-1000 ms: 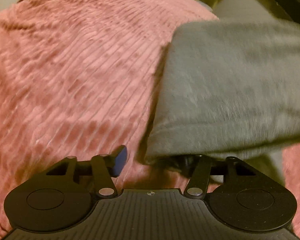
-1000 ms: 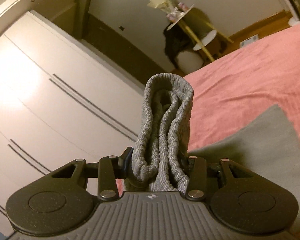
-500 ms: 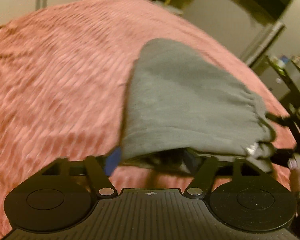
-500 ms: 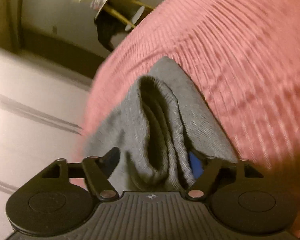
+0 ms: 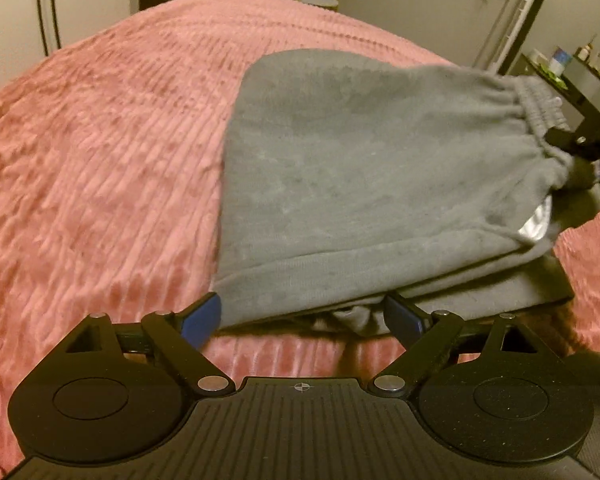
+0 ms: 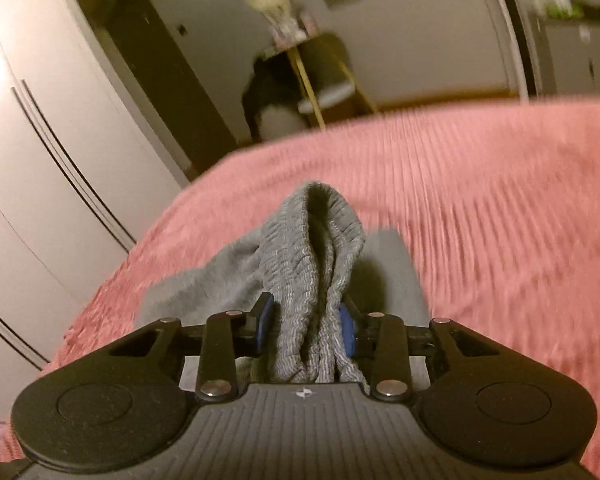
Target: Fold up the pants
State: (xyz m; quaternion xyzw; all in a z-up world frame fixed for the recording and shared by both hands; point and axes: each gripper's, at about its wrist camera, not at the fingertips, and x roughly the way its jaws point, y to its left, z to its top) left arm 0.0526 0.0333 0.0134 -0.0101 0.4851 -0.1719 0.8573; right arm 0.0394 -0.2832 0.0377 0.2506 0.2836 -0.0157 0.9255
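Grey sweatpants (image 5: pixel 360 176) lie folded in layers on a pink ribbed bedspread (image 5: pixel 100 160). Their hem edge faces the left wrist camera and the gathered waistband (image 5: pixel 540 108) is at the far right. My left gripper (image 5: pixel 304 316) is open, its blue-padded fingers spread on either side of the near hem edge, with nothing pinched. My right gripper (image 6: pixel 306 328) is shut on the bunched ribbed waistband (image 6: pixel 316 264), which stands up between its fingers just above the bed. The right gripper also shows in the left wrist view (image 5: pixel 580 148) at the waistband.
White wardrobe doors (image 6: pixel 40 160) stand left of the bed. A small wooden side table (image 6: pixel 316 76) with items on it stands beyond the bed's far edge. A dark shelf with bottles (image 5: pixel 572 68) is at the right. Bedspread (image 6: pixel 500 200) stretches to the right of the pants.
My left gripper has opened and let go of the hem. My right gripper has come down toward the bed, still holding the waistband. The pants now lie folded over on the bedspread.
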